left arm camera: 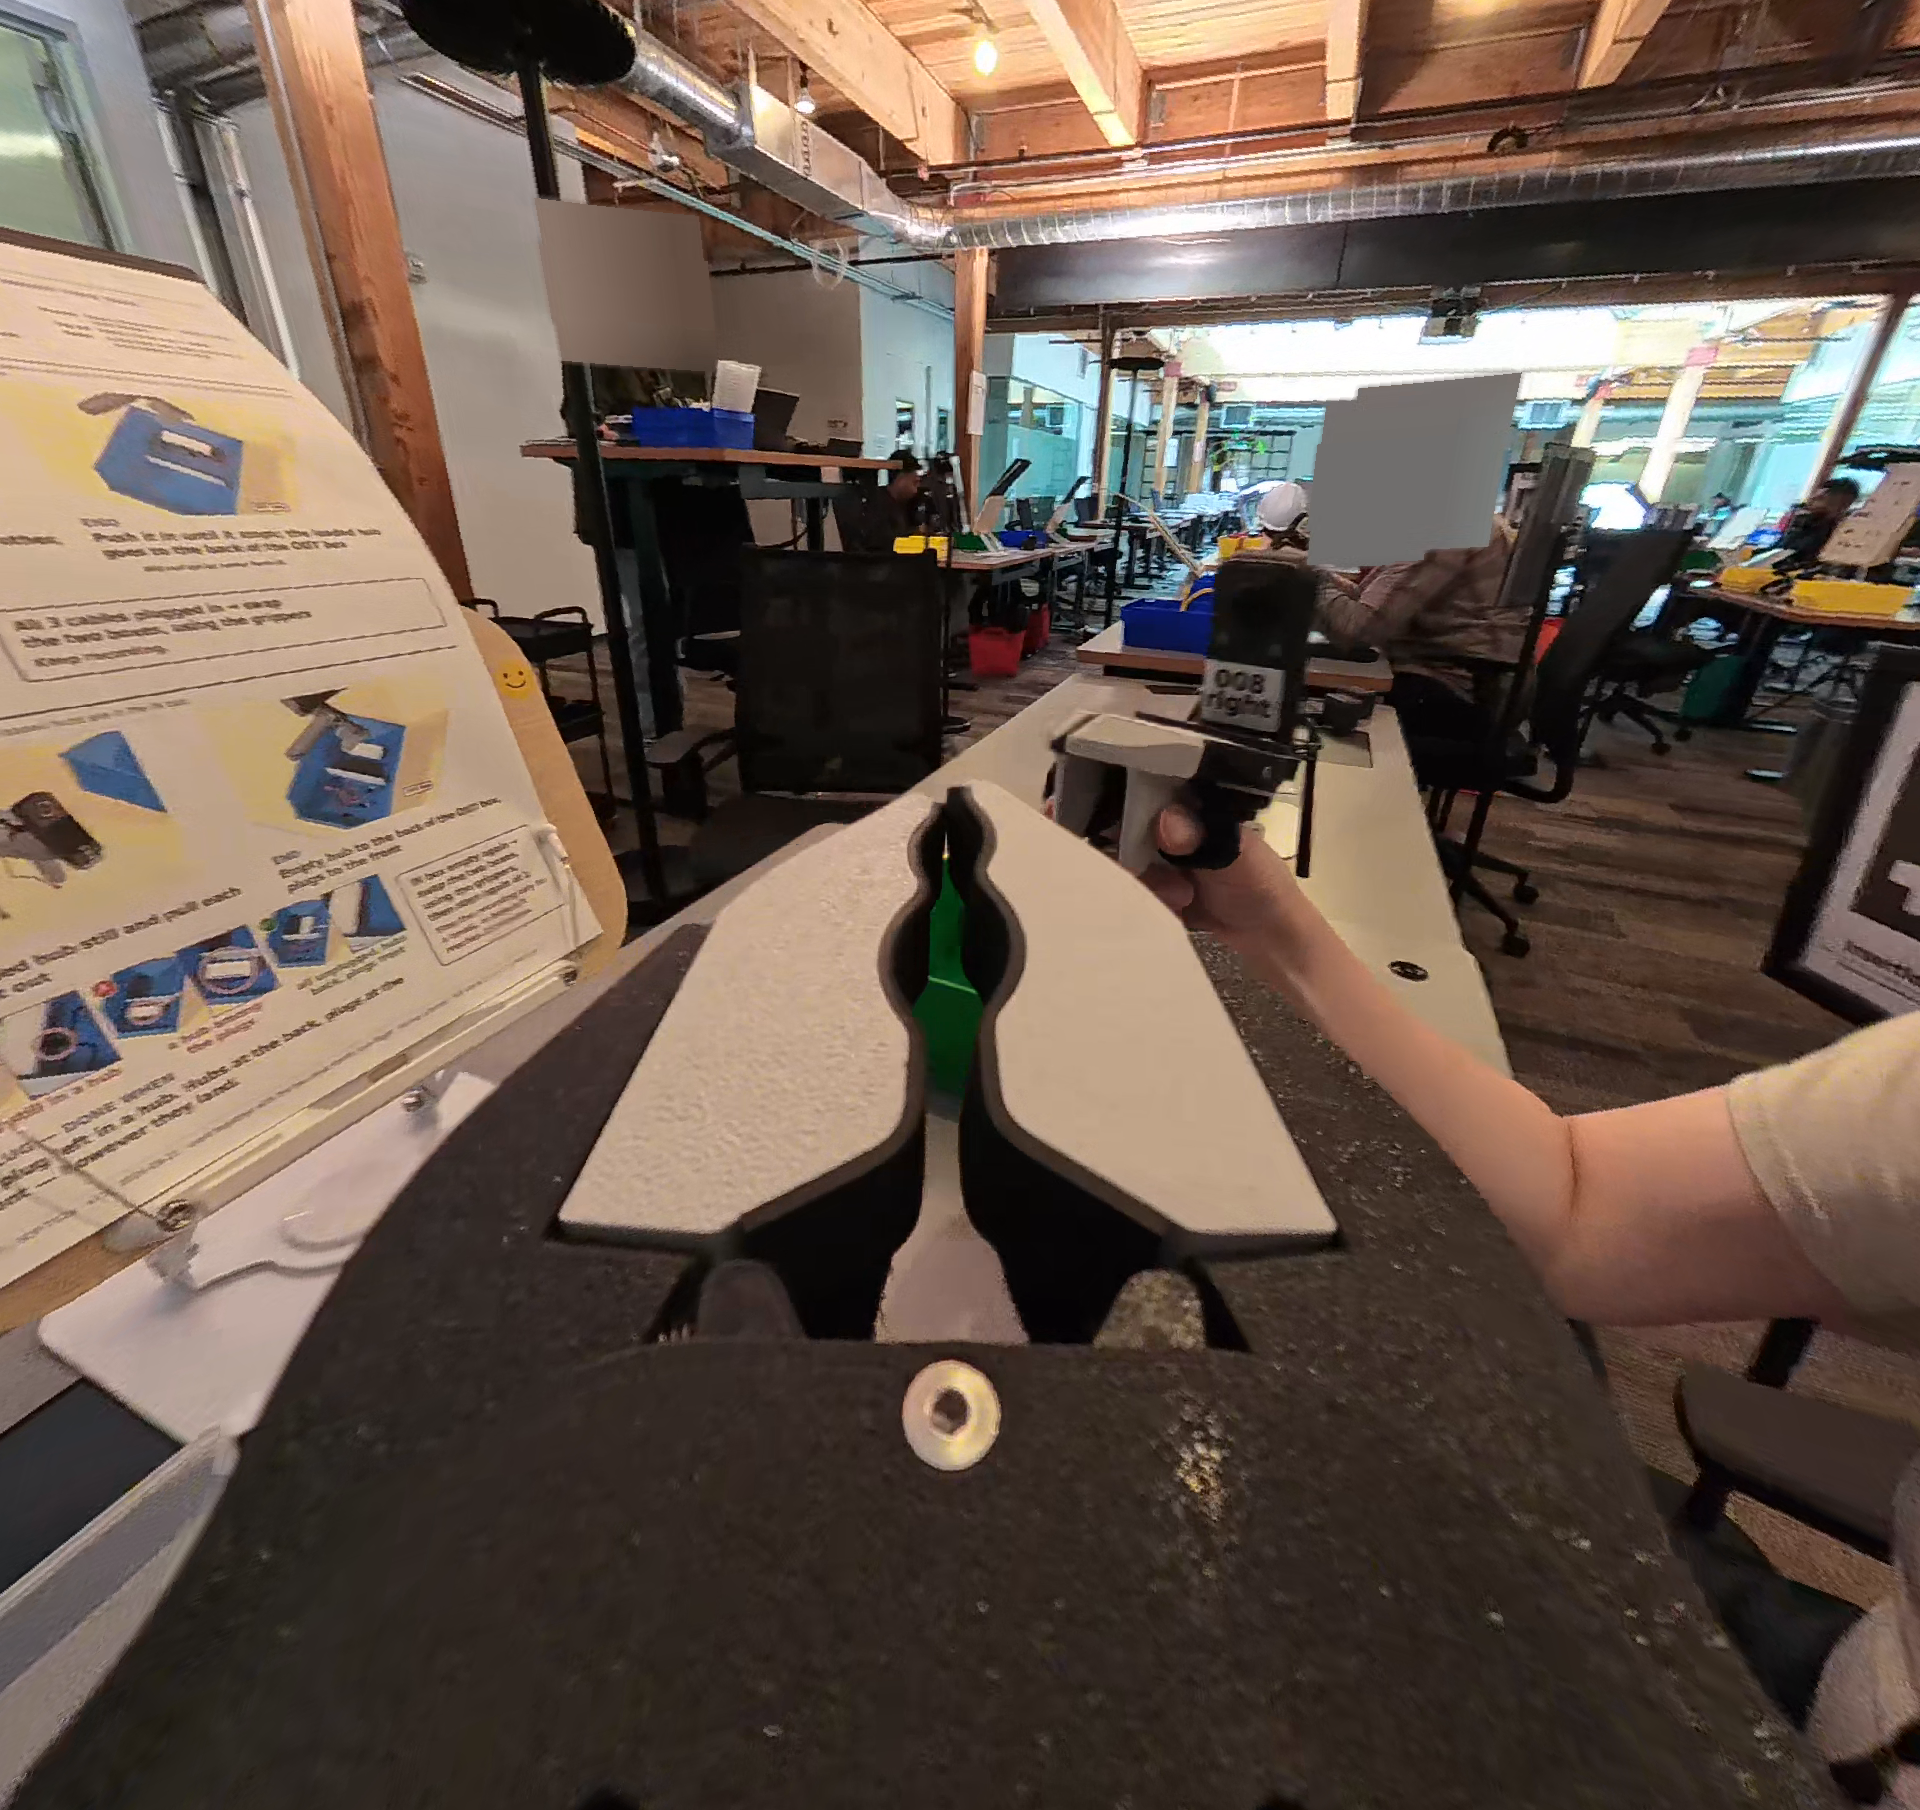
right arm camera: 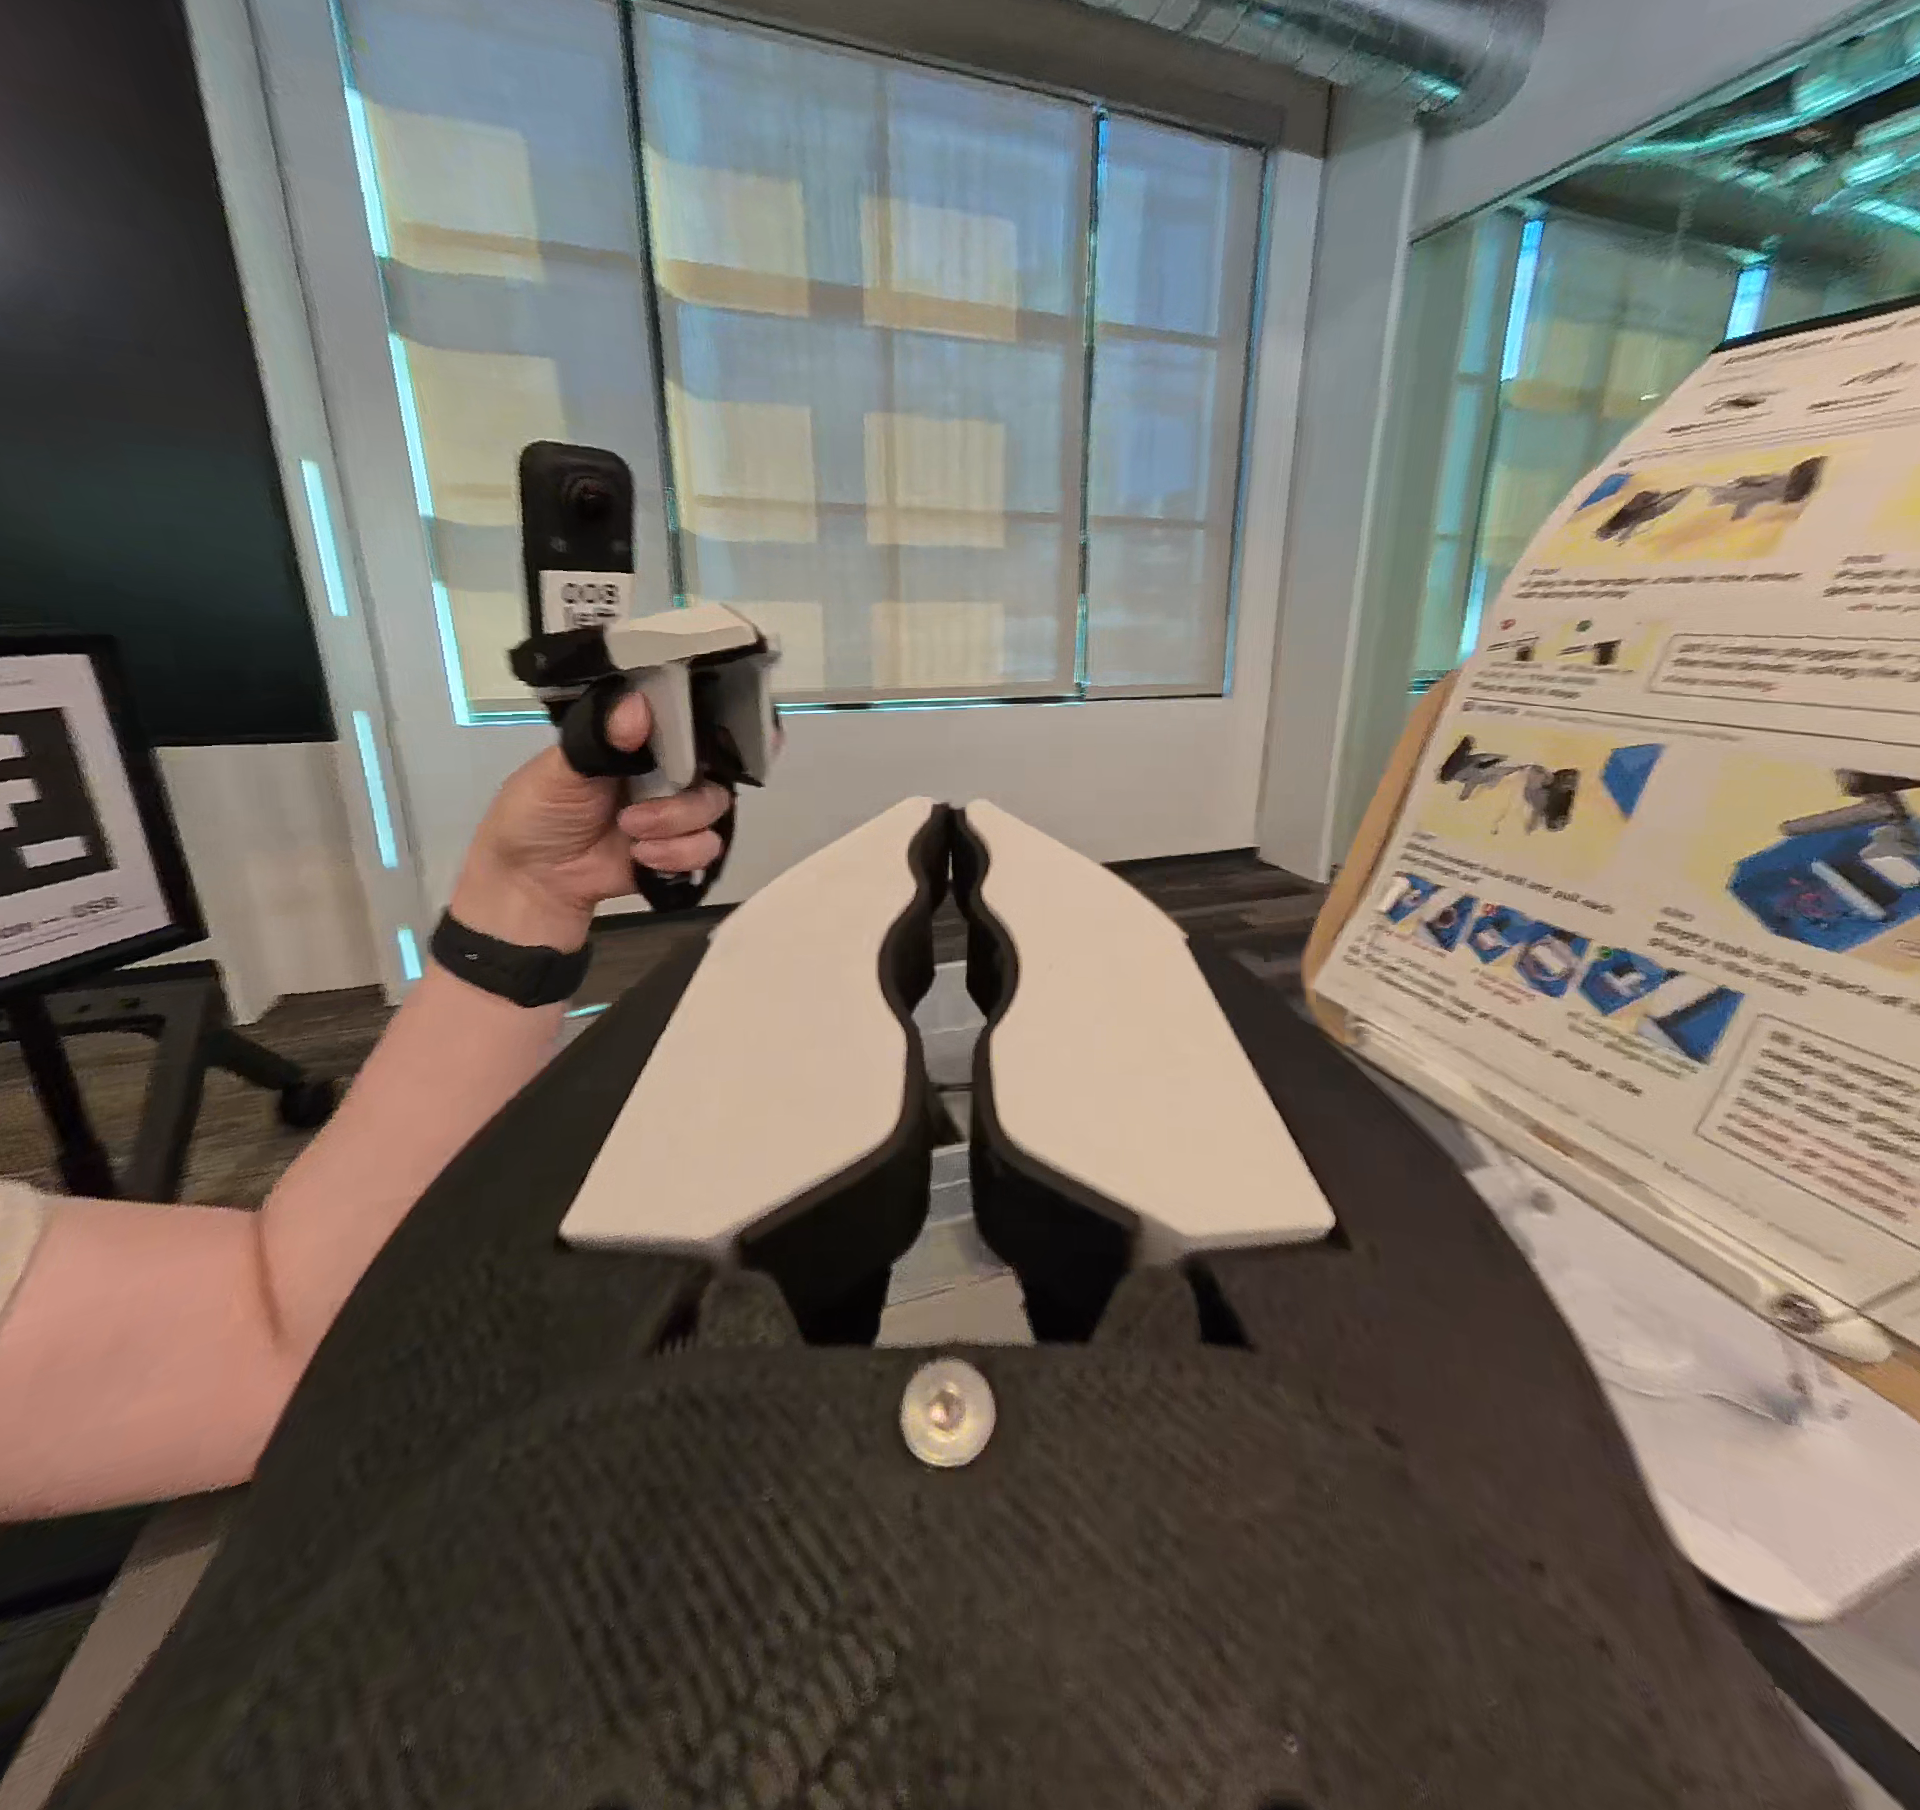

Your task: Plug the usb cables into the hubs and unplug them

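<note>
No USB cable or hub shows in either view. My left gripper [left arm camera: 948,810] is shut and empty, its white fingers meeting at the tips, held up in the air and facing the room. My right gripper [right arm camera: 952,813] is also shut and empty, raised and facing a window. Each view shows the other gripper held up in a hand: the right one shows in the left wrist view [left arm camera: 1195,763], the left one in the right wrist view [right arm camera: 675,690]. A sliver of something green [left arm camera: 948,991] shows through the gap between the left fingers.
An instruction board [left arm camera: 208,773] leans on a stand at the left; it also shows in the right wrist view [right arm camera: 1662,825]. A white table [left arm camera: 1382,887] runs ahead. Office chairs [left arm camera: 842,669], desks with blue bins [left arm camera: 1164,622] and seated people lie beyond. A framed marker board [right arm camera: 62,804] stands at the left. The grippers' ends are close to 15 cm from one another.
</note>
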